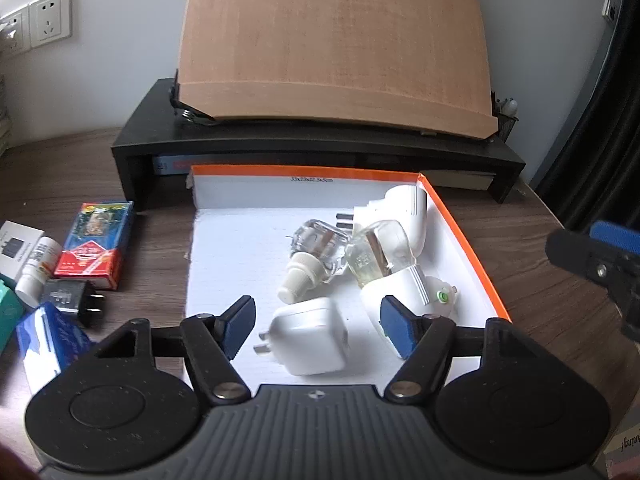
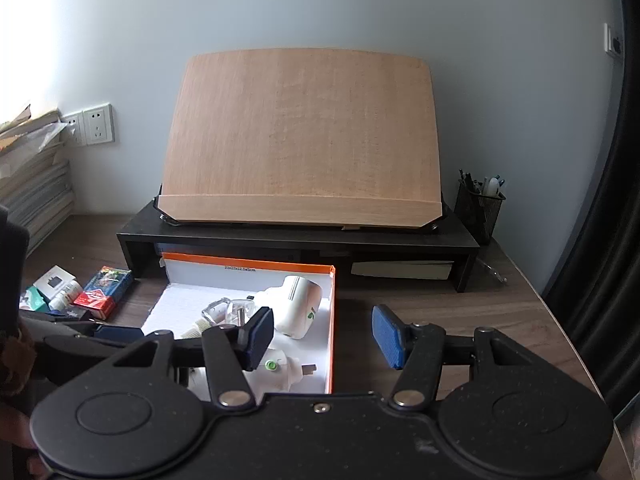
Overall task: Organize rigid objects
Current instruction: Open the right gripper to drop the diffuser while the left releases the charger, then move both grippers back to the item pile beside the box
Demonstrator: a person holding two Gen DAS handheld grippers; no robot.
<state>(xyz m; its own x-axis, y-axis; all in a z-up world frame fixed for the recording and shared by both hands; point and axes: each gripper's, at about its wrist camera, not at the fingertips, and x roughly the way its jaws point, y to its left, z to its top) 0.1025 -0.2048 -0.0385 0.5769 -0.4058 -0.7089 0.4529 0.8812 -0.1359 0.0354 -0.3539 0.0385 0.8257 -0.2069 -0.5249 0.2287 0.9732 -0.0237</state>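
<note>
Left tongs (image 1: 318, 322) are held open above the white charger (image 1: 308, 336) in the orange-rimmed box (image 1: 464, 240), w/o contact; right tongs (image 2: 322, 338) open, nothing gripped, over the table (image 2: 440, 304).

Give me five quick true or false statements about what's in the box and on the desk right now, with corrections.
1. The white plug adapter lies inside the orange-edged box. True.
2. The left gripper is clamped on the adapter. False: its jaws stand open, pads clear of it.
3. The red and blue card box sits inside the box. False: it lies on the desk left of it.
4. The right gripper holds nothing. True.
5. The pen holder is tipped over. False: it stands upright.
</note>
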